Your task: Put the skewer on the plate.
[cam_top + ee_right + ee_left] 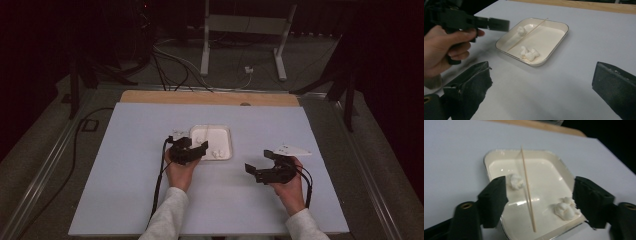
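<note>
White tray [499, 161] sat on the worktop [125, 165], just ahead of the left gripper [540, 200]. Its fingers [494, 200] stood wide with nothing gripped. A wooden stick [527, 192] lay between them in the tray, beside cotton-like tufts [565, 210], probably three. Right gripper [541, 100] was well apart from the tray, fingers [614, 87] wide and empty.

Cream tray [499, 165], white cotton tufts [564, 210], pale wooden stick [527, 192], black claws.
</note>
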